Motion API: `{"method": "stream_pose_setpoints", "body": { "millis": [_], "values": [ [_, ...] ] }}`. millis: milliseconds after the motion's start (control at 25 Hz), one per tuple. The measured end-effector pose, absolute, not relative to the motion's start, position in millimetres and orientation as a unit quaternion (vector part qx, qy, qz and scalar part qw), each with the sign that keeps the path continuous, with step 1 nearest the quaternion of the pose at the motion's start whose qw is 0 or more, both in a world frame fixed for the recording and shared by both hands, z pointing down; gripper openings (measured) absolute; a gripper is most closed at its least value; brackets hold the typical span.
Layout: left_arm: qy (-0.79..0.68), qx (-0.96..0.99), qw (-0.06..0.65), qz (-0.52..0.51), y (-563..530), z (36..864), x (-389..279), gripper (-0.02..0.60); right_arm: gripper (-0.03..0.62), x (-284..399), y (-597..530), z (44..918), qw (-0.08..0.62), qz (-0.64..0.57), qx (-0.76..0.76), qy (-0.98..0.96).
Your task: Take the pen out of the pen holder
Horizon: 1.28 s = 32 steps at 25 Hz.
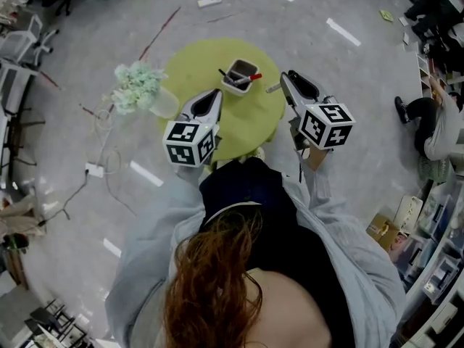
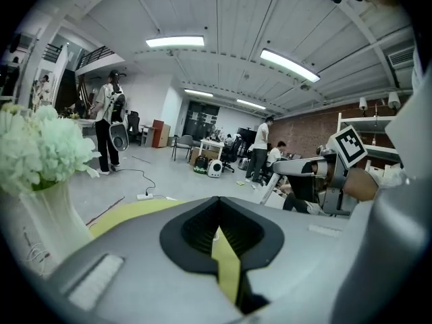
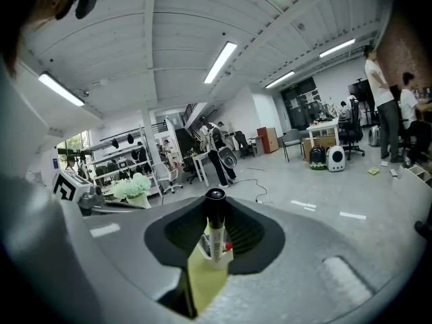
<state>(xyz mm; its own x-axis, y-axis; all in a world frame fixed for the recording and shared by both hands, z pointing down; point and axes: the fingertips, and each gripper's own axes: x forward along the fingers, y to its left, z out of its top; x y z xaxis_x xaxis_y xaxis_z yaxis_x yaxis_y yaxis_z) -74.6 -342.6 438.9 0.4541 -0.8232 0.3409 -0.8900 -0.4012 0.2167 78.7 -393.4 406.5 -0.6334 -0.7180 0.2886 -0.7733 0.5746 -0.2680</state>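
**Marker pen held clear of holder**

The right gripper (image 3: pixel 214 214) pinches a black-capped marker pen (image 3: pixel 215 238) upright between narrow fingers, to the right of the pen holder (image 1: pixel 241 75) on the round bench (image 1: pixel 192 67). The left gripper's (image 2: pixel 217 235) fingers meet, empty.

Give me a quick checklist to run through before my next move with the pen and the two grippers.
1. Grip: the right gripper is clamped on the pen: ok.
2. Removal: the pen is out of the pen holder, off to its right: ok.
3. The pen holder stands upright on the green table, with other pens inside: ok.
4. The left gripper is shut and empty: ok.
5. The vase of flowers is near the left gripper but apart from it: ok.
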Motion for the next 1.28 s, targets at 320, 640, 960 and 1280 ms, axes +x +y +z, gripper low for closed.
{"method": "stream_pose_setpoints", "body": {
  "millis": [320, 640, 960, 1280],
  "values": [
    [-0.489, 0.85, 0.18, 0.072, -319.8, 421.1, -81.5, 0.017, 0.08, 76.5, -344.9, 390.3, 0.08, 0.158, 0.454, -0.873],
    [-0.469, 0.863, 0.181, 0.06, -306.7, 417.9, -77.8, 0.018, 0.08, 80.8, -314.6, 393.8, 0.1, 0.142, 0.462, -0.869],
    [-0.452, 0.868, 0.194, 0.063, -296.9, 426.7, -70.1, 0.018, 0.08, 76.1, -300.1, 411.0, 0.121, 0.147, 0.459, -0.868],
    [-0.454, 0.867, 0.193, 0.071, -299.7, 429.2, -70.5, 0.018, 0.08, 77.7, -306.0, 414.4, 0.116, 0.153, 0.459, -0.867]
  ]
}}
